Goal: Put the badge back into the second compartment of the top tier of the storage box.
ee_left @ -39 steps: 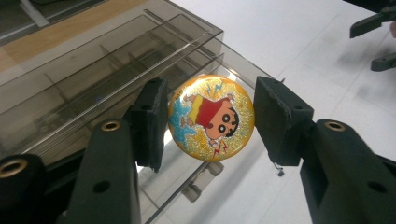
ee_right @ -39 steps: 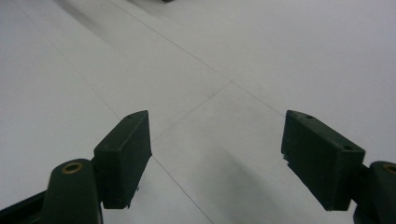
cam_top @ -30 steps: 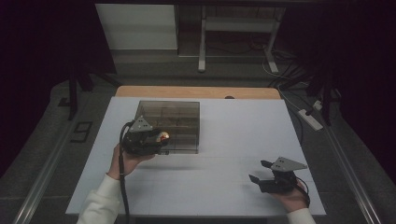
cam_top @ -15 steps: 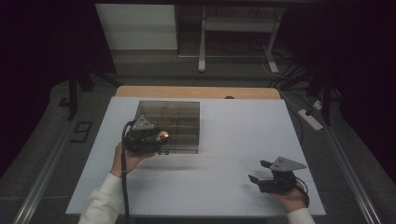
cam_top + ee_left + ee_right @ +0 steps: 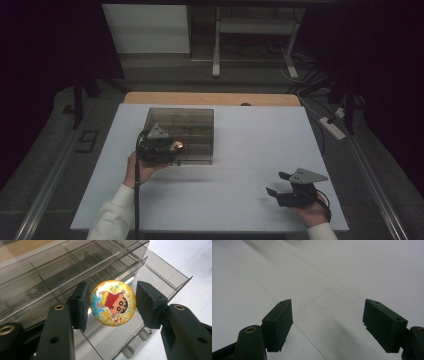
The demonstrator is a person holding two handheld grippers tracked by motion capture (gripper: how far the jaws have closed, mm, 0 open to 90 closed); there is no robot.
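**Ball held over the divided box**

The left tool (image 5: 112, 303) gripped a glittery cartoon ball (image 5: 113, 303) between its pads, poised above the smoky clear box (image 5: 181, 135) that sat toward the table's far left part. In the left gripper view the ball hung over the box's near edge, above one of its compartments. The right tool (image 5: 281, 184) rested near the table's (image 5: 250, 210) front right corner, jaws wide and holding nothing, well apart from the box.

To do the drop well, the ball probably should be centred over one compartment, clear of the thin dividers, and lowered until it sat close to the floor before the pads opened; a round ball let go from high up could bounce or roll out. Opening slowly would help it settle.

The clear walls and their reflections made it hard to tell which compartment lay directly beneath the ball, and whether any compartments already held anything. In the high view the left hand (image 5: 142, 167) and tool covered the box's near left corner.
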